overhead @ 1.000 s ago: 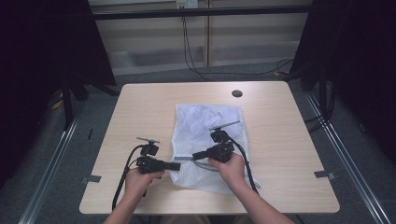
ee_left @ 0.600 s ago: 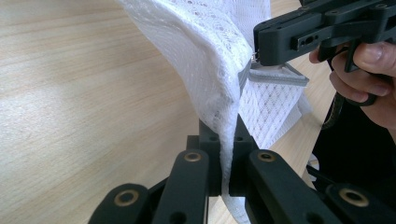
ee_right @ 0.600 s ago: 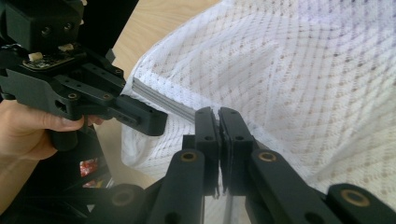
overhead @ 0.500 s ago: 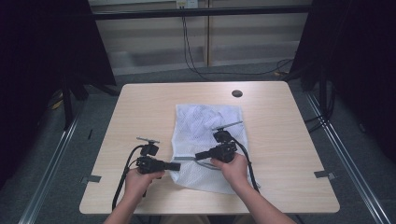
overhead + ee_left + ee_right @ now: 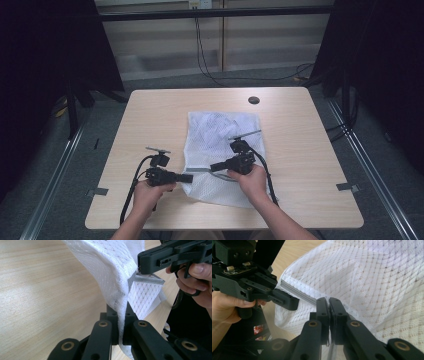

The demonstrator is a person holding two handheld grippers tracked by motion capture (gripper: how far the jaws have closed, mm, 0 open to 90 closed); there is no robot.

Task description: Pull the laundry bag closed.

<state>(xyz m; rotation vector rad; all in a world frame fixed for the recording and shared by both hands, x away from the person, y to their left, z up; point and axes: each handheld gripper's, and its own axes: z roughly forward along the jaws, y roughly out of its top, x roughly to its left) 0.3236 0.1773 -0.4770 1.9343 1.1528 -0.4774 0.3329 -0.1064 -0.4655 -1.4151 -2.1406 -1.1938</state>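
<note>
Two tongs pinch white mesh bag (image 5: 220, 145), grey zipper strip (image 5: 297, 293).

White mesh laundry bag (image 5: 220, 150), spread flat mid-counter, grey zipper strip (image 5: 146, 279) along its near-left edge, that edge lifted and pinched

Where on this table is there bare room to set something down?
Bare wood runs along the table's far edge around the round grommet, and down its right side beside the white mesh bag. The near middle is crowded: left gripper and right gripper both pinch the bag.
</note>
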